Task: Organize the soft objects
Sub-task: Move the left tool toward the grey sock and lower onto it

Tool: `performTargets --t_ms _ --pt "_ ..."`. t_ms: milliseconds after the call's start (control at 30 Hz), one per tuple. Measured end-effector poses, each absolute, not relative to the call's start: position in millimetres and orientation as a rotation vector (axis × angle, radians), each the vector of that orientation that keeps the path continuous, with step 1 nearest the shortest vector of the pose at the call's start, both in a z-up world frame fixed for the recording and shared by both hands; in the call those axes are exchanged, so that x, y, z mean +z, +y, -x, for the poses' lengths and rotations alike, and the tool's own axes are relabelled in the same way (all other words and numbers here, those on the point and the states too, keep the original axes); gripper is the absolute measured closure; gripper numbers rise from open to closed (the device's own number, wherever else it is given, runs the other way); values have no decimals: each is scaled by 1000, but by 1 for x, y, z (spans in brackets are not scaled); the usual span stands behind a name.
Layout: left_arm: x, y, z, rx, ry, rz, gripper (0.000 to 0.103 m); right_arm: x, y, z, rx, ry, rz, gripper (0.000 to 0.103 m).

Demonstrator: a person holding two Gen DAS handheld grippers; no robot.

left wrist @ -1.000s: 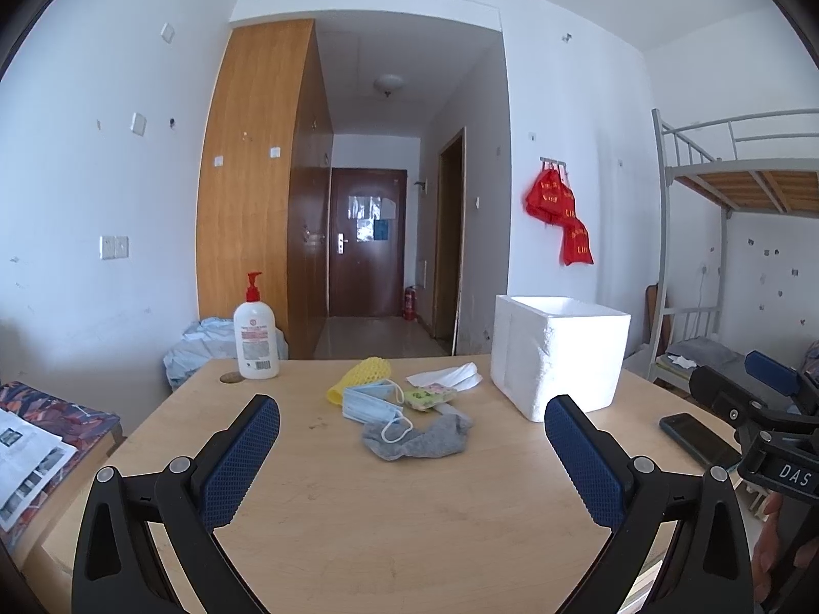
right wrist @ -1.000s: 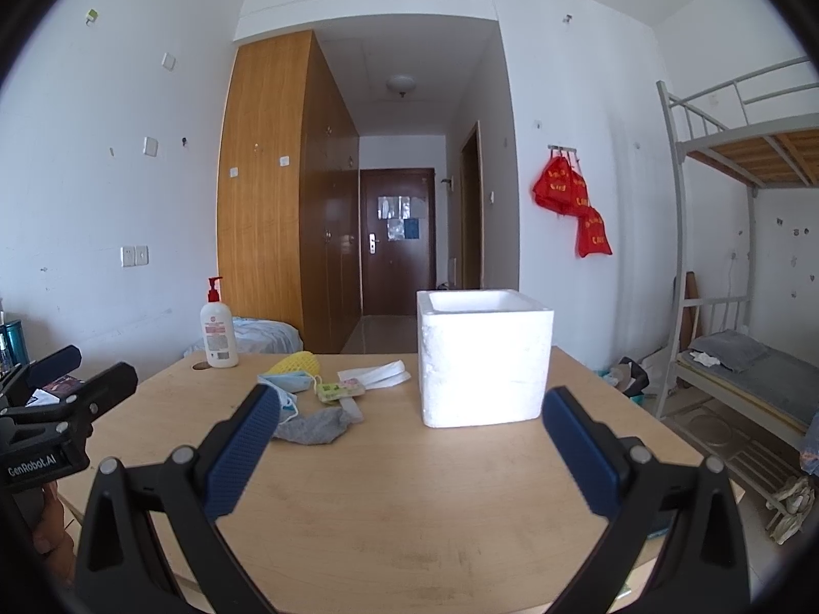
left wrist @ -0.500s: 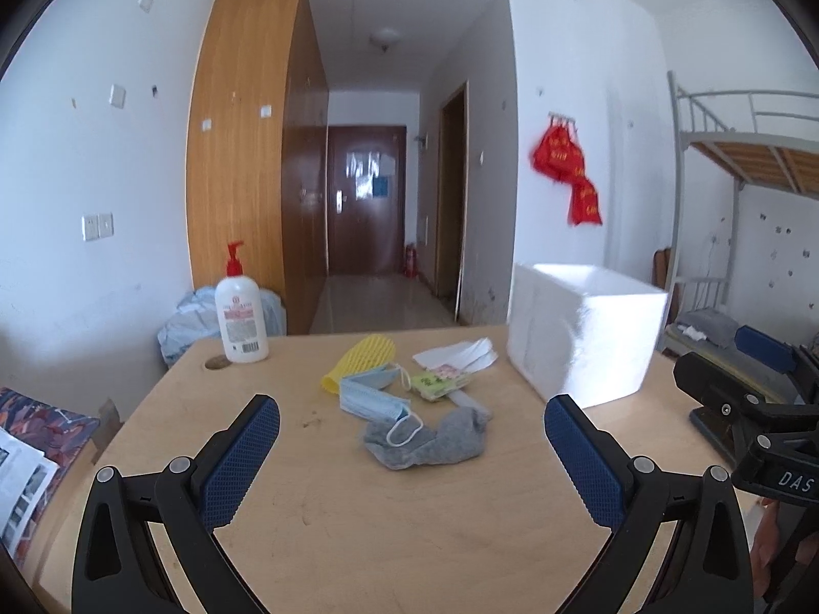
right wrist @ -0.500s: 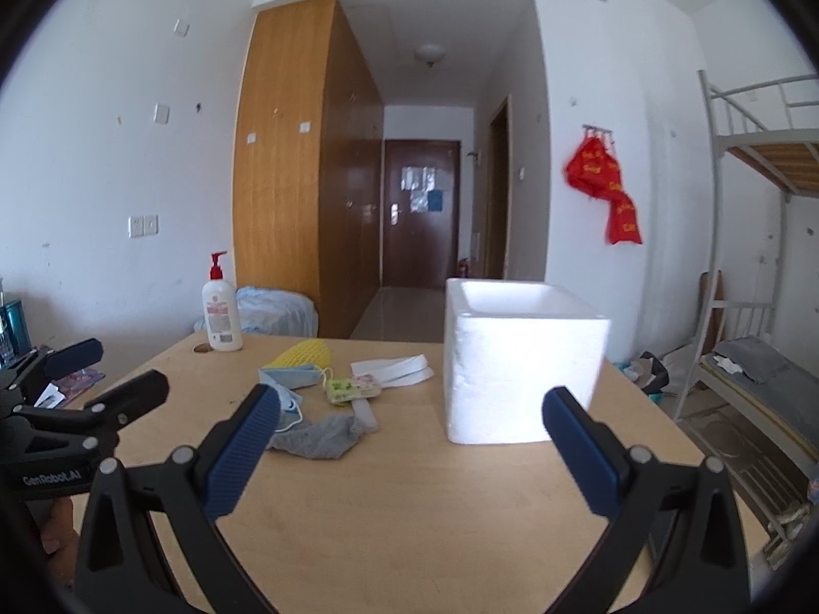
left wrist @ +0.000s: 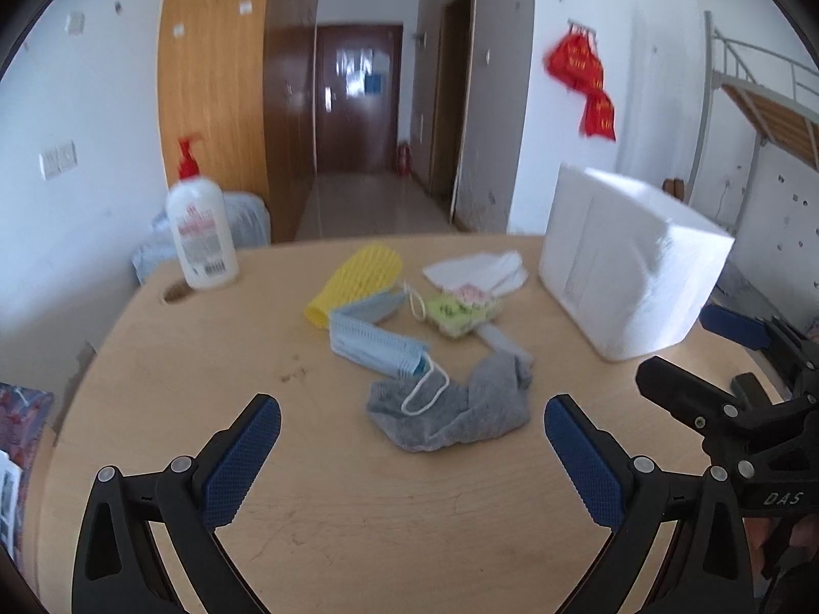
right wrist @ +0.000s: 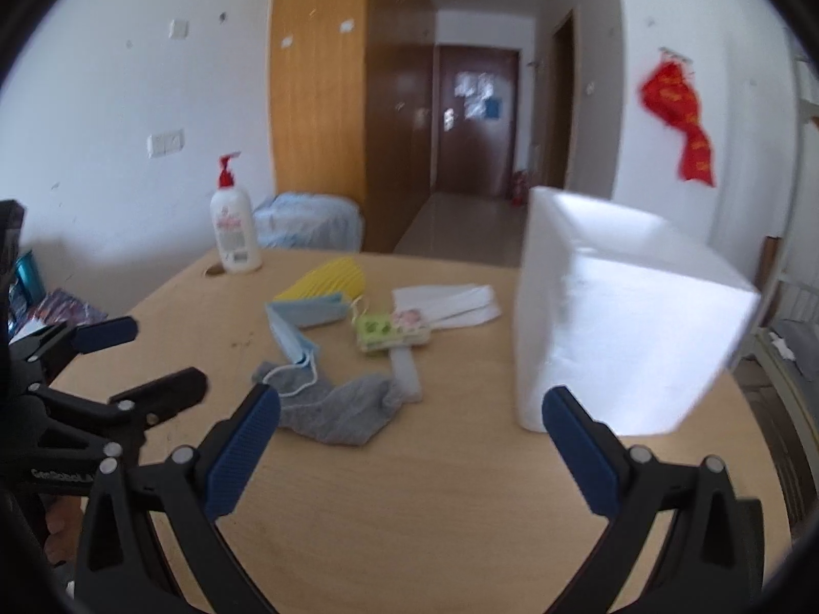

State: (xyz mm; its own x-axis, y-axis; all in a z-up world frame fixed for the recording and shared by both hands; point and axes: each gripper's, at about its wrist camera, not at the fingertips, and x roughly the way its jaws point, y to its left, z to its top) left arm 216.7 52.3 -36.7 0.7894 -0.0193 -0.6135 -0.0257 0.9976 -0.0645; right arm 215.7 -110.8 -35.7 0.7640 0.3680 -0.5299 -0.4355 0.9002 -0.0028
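Observation:
A heap of soft things lies mid-table: a grey sock (left wrist: 455, 412) (right wrist: 340, 409), a blue face mask (left wrist: 376, 345) (right wrist: 294, 330), a yellow foam net (left wrist: 356, 279) (right wrist: 327, 279), a green tissue pack (left wrist: 458, 312) (right wrist: 389, 330) and white folded cloth (left wrist: 478, 266) (right wrist: 450, 302). A white foam box (left wrist: 629, 266) (right wrist: 614, 317) stands to their right. My left gripper (left wrist: 412, 453) is open, just short of the sock. Open too, my right gripper (right wrist: 409, 453) hovers between sock and box. Each gripper shows in the other's view.
A white pump bottle (left wrist: 202, 227) (right wrist: 234, 227) with a red top stands at the table's far left corner beside a round hole (left wrist: 176, 291). A dark phone (left wrist: 745, 384) lies near the right edge. A bunk bed (left wrist: 768, 102) stands right of the wooden table (left wrist: 358, 511).
Both grippers have moved forward and tilted down toward the heap, so the sock and box appear larger and closer. Both remain open and nothing has been grasped.

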Motion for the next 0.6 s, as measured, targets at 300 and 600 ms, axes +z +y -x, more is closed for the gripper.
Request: performTargets --t_ms 300,600 --pt "-69 70 -257 -14 829 120 6 -43 -78 -272 563 692 219 0" --pt "-95 76 -289 -45 932 175 14 -71 -60 -332 645 859 265 3"
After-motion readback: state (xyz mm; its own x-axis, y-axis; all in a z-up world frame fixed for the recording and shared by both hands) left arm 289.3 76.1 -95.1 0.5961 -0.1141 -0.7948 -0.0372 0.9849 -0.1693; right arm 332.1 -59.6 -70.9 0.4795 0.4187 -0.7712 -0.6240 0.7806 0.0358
